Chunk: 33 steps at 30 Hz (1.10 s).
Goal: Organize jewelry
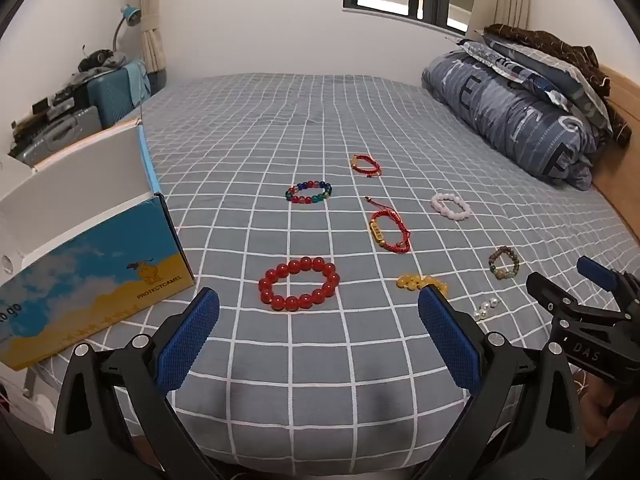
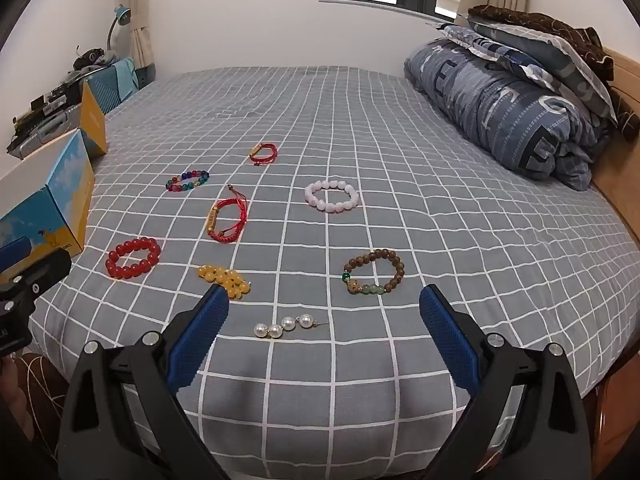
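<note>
Red beads are lying almost dead ahead of your left claw (image 1: 318, 338) — the red bracelet (image 1: 299, 283) is sitting flat on the bed (image 1: 320, 380), just beyond the fingertips and a shade toward the left finger. That claw is standing spread wide and gripping nothing, tipped downward at the sheet. The printed box (image 1: 92, 276), open at the top, is waiting close off its left side, so by my reading this is the arm to lead with.

Your right claw (image 2: 324, 336) is also gaping and empty. The pearl strand (image 2: 285, 325) is resting right between its fingertips, long axis running crosswise from finger to finger — you are facing it end-on to the pads, so a wrist roll would probably help before closing. The yellow bead cluster (image 2: 227, 279) is lying just past its left finger, the wooden bracelet (image 2: 373, 273) ahead and slightly right. Everything else is lying farther up the bed from both claws.
</note>
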Each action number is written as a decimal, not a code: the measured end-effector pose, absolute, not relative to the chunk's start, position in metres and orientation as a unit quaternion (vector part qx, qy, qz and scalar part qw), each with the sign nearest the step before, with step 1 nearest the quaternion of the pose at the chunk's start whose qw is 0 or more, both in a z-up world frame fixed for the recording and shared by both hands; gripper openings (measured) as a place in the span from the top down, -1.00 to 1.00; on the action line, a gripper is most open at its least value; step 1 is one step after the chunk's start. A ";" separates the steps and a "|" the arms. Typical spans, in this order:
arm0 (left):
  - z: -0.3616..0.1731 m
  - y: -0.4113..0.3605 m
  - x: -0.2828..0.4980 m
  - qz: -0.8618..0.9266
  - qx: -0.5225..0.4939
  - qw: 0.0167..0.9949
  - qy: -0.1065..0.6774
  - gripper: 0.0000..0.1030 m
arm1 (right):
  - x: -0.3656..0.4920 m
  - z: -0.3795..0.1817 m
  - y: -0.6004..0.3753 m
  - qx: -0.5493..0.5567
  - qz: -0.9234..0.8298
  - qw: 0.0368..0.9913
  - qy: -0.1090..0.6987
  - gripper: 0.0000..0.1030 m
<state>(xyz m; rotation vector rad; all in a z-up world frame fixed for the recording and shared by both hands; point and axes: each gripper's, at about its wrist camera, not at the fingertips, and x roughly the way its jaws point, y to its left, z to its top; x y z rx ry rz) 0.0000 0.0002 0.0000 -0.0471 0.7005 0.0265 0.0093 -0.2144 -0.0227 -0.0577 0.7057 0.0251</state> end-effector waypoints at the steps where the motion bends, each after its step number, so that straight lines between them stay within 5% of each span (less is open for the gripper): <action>1: 0.000 0.001 0.000 0.016 -0.022 0.939 0.343 -0.89 | 0.009 -0.023 -0.214 -0.027 0.012 0.938 0.345 -0.79; 33: -0.007 -0.003 0.003 0.012 -0.016 0.936 0.352 -0.89 | 0.012 -0.028 -0.216 -0.019 0.014 0.936 0.350 -0.79</action>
